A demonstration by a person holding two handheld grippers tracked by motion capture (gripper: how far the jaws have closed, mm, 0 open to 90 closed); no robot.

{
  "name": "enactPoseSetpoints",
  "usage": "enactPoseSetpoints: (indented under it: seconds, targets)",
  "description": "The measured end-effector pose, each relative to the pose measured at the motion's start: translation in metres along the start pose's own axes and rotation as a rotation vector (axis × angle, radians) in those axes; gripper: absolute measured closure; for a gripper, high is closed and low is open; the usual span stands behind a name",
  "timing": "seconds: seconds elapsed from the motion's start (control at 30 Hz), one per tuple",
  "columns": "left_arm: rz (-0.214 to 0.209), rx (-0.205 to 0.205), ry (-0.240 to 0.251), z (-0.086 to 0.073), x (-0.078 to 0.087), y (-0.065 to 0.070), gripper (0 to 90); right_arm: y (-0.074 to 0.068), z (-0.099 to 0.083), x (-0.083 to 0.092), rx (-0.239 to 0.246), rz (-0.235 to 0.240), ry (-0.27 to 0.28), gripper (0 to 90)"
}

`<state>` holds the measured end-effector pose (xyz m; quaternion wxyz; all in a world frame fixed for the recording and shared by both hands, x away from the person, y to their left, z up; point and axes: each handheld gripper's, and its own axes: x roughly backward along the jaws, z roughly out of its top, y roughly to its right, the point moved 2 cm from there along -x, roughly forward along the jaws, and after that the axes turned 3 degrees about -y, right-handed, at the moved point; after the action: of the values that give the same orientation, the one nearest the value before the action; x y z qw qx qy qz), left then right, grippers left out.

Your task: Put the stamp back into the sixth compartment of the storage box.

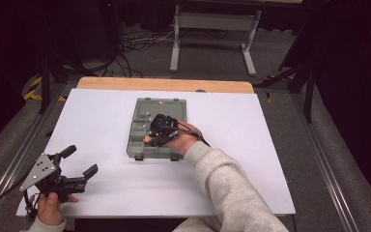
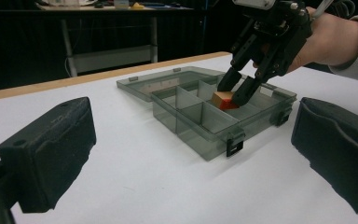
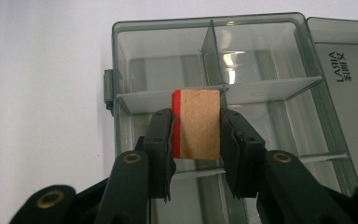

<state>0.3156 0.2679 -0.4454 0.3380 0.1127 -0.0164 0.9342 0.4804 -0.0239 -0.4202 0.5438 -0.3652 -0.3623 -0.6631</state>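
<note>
Between the two black jaws of the right tool (image 3: 196,133) a small wooden block (image 3: 196,124) with one red face is clamped, its sides pressed by both pads, so this tool is judged closed on the block. Over the grey transparent compartment box (image 1: 137,126) the block is held, at the crossing of two partition walls as seen in the right gripper view; in the left gripper view the block (image 2: 223,100) is seen low among the compartments at the box's near end, though whether it touches the floor of a cell cannot be told. By the pictures alone it cannot be settled whether the block is being set in or lifted out; placement into a compartment is judged the more likely. For the next move, the block would have to be shifted clear of the partitions and centred over one cell before the jaws are released. From the near right the right hand (image 1: 186,140) is reached over the box, with the tool pointed steeply down. At the near left corner of the white tabletop (image 1: 270,145) the left tool (image 1: 79,162) is held low and roughly level, aimed toward the box, with its jaws wide apart and nothing between them.
</note>
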Motion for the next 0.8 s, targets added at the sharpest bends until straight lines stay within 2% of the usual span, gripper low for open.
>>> enactPoseSetpoints:
  seconds: [0.4, 0.8]
  targets:
    - [-0.002, 0.001, 0.002, -0.0001, -0.0003, 0.0000, 0.6, -0.0030, -0.0010, -0.0056, 0.005, 0.042, -0.035, 65.9]
    - [-0.002, -0.005, 0.000, -0.0001, -0.0006, -0.0003, 0.6, -0.0036, -0.0025, -0.0101, 0.003, 0.061, -0.060, 65.8]
